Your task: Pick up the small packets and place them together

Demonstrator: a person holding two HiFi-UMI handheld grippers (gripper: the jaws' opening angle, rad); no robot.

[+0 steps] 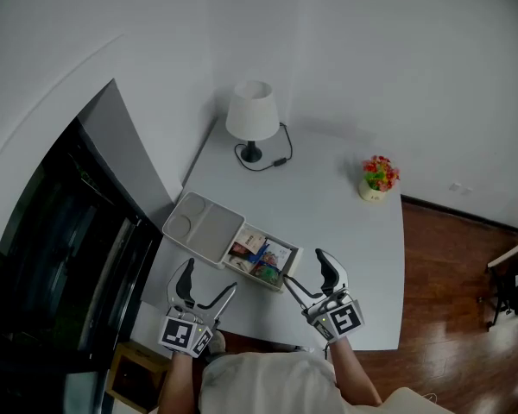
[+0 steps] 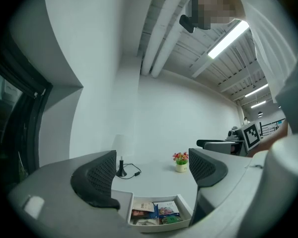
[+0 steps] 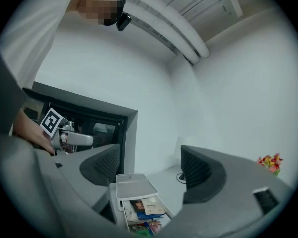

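A: Where were the small packets (image 1: 261, 260)?
B: Heaped in the open white box (image 1: 209, 222), near the table's (image 1: 328, 188) front edge.
A: Was anything gripped?
B: No. The left gripper (image 1: 209, 281) and right gripper (image 1: 305, 268) hovered at that edge, jaws wide apart, both empty.

One box (image 1: 209, 229), one lamp (image 1: 252, 115), one plant (image 1: 379, 176)
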